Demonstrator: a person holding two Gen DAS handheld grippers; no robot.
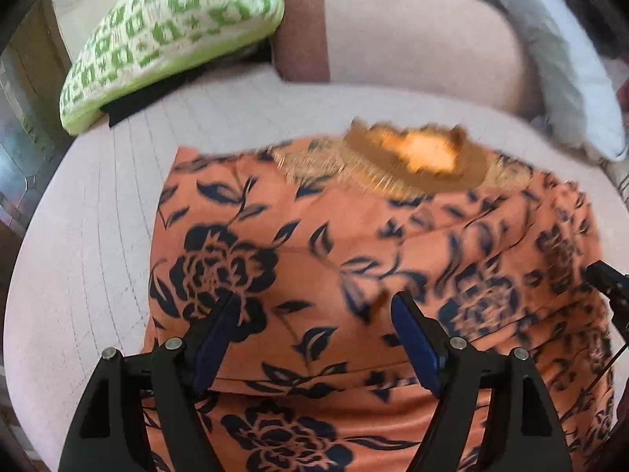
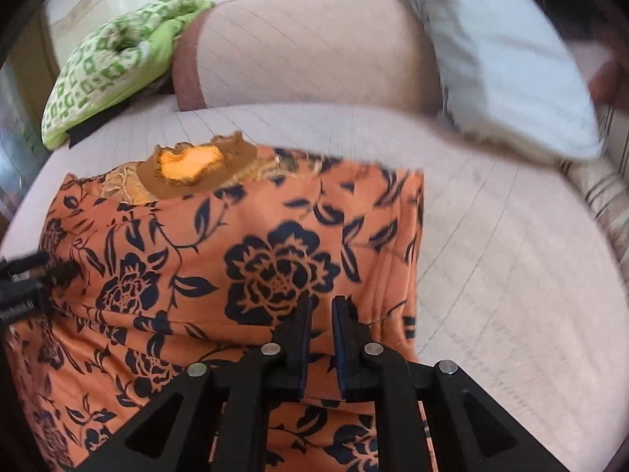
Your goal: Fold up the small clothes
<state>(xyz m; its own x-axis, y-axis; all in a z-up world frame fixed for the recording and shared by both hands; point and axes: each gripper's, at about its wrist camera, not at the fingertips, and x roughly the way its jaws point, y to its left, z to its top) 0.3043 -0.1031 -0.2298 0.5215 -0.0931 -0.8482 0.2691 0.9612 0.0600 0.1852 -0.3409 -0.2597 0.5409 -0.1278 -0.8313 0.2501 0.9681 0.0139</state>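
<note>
An orange garment with a dark floral print (image 1: 354, 259) lies on a pale pink sofa seat (image 1: 98, 244), with a gold-brown embroidered neckline (image 1: 416, 157) at its far end. It also shows in the right wrist view (image 2: 243, 259). My left gripper (image 1: 316, 306) is open wide above the garment's near part, holding nothing. My right gripper (image 2: 320, 303) has its jaws nearly closed, with only a narrow gap, over the garment near its right edge; whether cloth is pinched between them is unclear. The right gripper's tip shows in the left wrist view (image 1: 607, 279).
A green-and-white patterned cushion (image 1: 165, 35) lies at the far left against the sofa back (image 1: 412, 35). A white pillow (image 2: 507, 63) lies at the far right. A striped cloth (image 2: 605, 192) sits at the right edge. Bare sofa seat (image 2: 511, 275) lies right of the garment.
</note>
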